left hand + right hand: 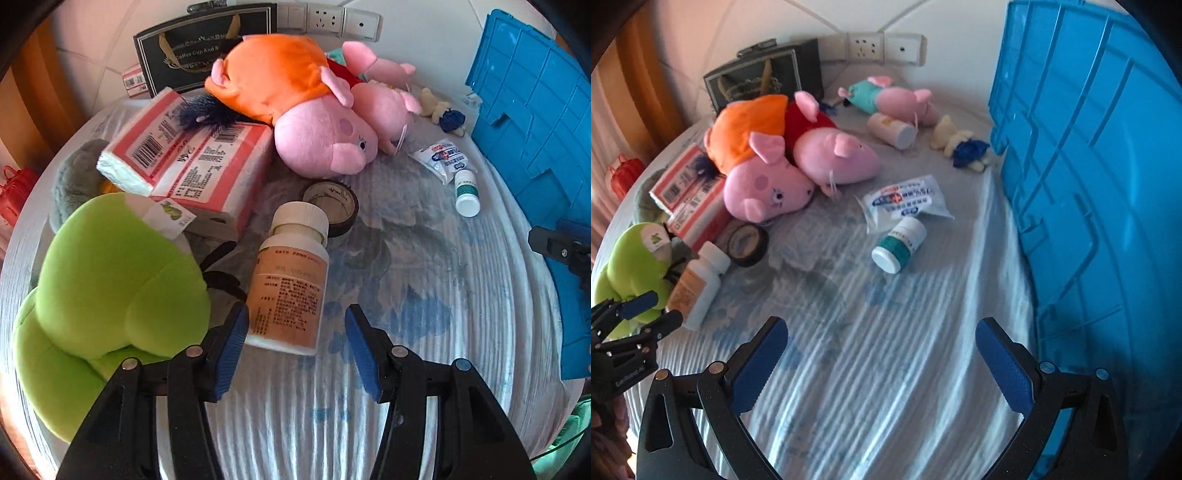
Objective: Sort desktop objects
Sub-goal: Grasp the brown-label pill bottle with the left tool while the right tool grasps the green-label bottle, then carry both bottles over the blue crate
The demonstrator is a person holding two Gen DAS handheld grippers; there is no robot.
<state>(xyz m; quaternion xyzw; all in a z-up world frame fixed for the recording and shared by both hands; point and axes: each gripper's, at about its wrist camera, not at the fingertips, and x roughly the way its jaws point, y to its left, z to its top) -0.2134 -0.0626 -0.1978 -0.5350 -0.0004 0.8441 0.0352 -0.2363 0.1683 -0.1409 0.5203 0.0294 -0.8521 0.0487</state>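
Sorting looks barely begun: left gripper [293,328] gapes wide around the lying white orange-labelled pill bottle [290,280], not yet clamped. Right gripper [881,354] spread, empty, beside the blue plastic crate [1089,177]. Plush pigs, tape, sachet remain scattered.

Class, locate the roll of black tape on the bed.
In the left wrist view, the black tape roll lies mid-bed, touching the orange-labelled bottle's cap, below the pink pig plush.

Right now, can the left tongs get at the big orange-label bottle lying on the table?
Probably yes. The left tongs are open, and the orange-label bottle lies with its base already between the pads. The green plush toy sits close beside the left pad and may get brushed, but nothing blocks the bottle itself.
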